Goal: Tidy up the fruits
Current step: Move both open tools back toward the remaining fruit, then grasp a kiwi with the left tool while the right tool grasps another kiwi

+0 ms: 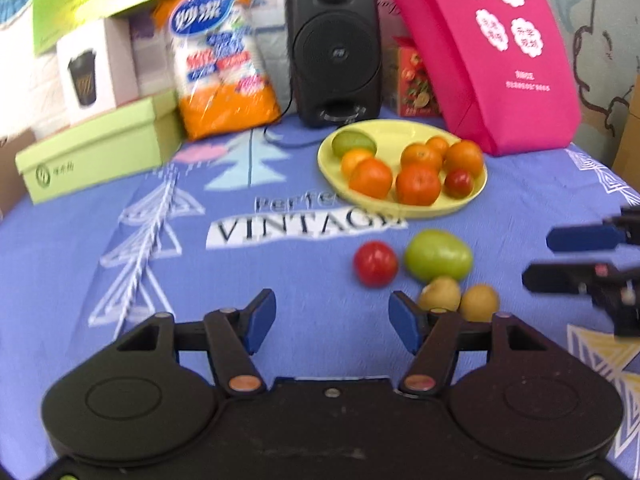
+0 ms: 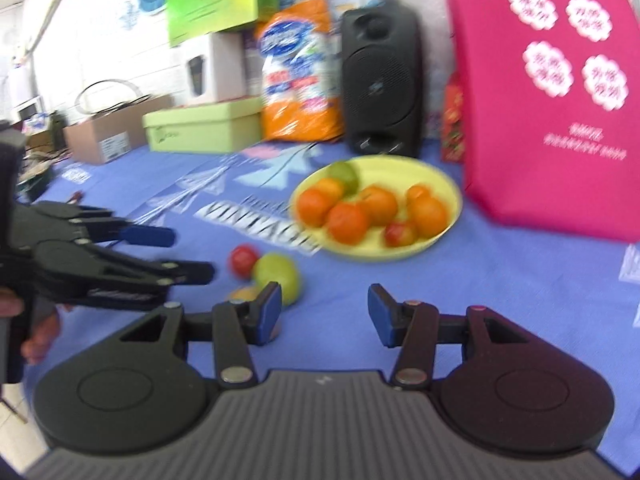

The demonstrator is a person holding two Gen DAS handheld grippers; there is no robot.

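Your left gripper (image 1: 332, 322) and right gripper (image 2: 324, 314) both gape, holding nothing, near the red tomato (image 1: 375, 264) and green fruit (image 1: 438, 255) just before the yellow plate (image 1: 404, 210).

cloth print (image 1: 306, 229): "VINTAGE" in dark capitals on a white band, dead ahead of the left tool; above it "Perfe…", rest hidden by the plate
orange pack (image 1: 224, 52): blue oval logo, two white Chinese characters, reads like "妙洁"; ahead-left of the left tool
pink bag (image 1: 496, 40): Chinese in four white flower badges, too blurred to read
green box (image 1: 100, 148): round logo plus small characters, illegible
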